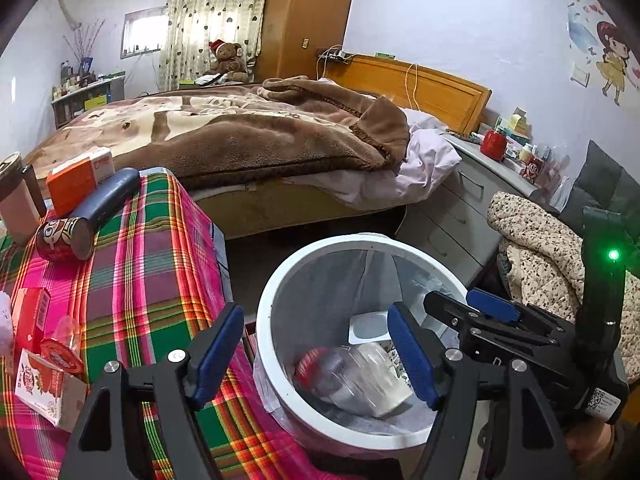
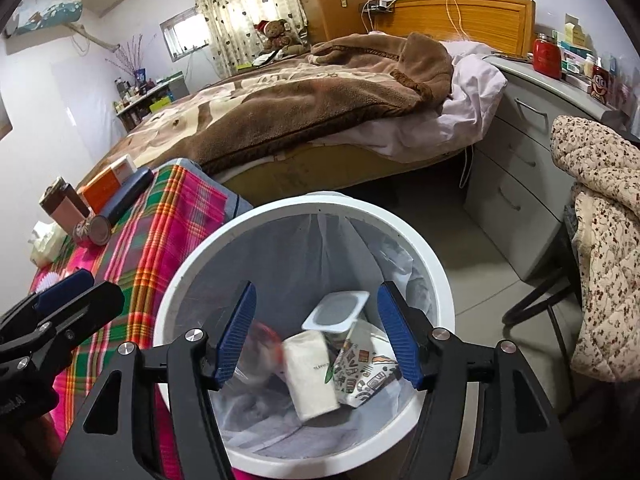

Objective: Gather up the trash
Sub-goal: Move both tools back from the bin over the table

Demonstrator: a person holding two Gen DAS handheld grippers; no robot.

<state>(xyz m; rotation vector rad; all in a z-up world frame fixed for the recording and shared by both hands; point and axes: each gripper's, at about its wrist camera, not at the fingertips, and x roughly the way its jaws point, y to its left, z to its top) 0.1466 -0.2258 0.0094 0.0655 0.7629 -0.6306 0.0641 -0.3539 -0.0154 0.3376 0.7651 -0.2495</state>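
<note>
A white trash bin (image 1: pixel 269 300) (image 2: pixel 188 268) with a grey liner stands on the floor beside the plaid-covered table (image 1: pixel 152 280). Inside lie a clear bottle (image 1: pixel 344 376) with a red label, a white carton (image 2: pixel 312 372), a yogurt cup (image 2: pixel 336 312) and a patterned paper cup (image 2: pixel 368 376). My left gripper (image 1: pixel 316 354) hangs open over the bin's near left rim with nothing between its fingers. Over the bin's middle my right gripper (image 2: pixel 318 332) (image 1: pixel 472 306) is open; the bottle (image 2: pixel 260 344) shows blurred just inside its left pad, apart from it.
On the table lie a red can (image 1: pixel 64 236) on its side, a dark cylinder (image 1: pixel 108 196), an orange box (image 1: pixel 78 178), a brown cup (image 1: pixel 16 200), red boxes (image 1: pixel 32 312) and a milk carton (image 1: pixel 48 384). A bed (image 1: pixel 240 132), grey drawers (image 2: pixel 520 168) and a chair with quilted clothing (image 2: pixel 600 240) surround the bin.
</note>
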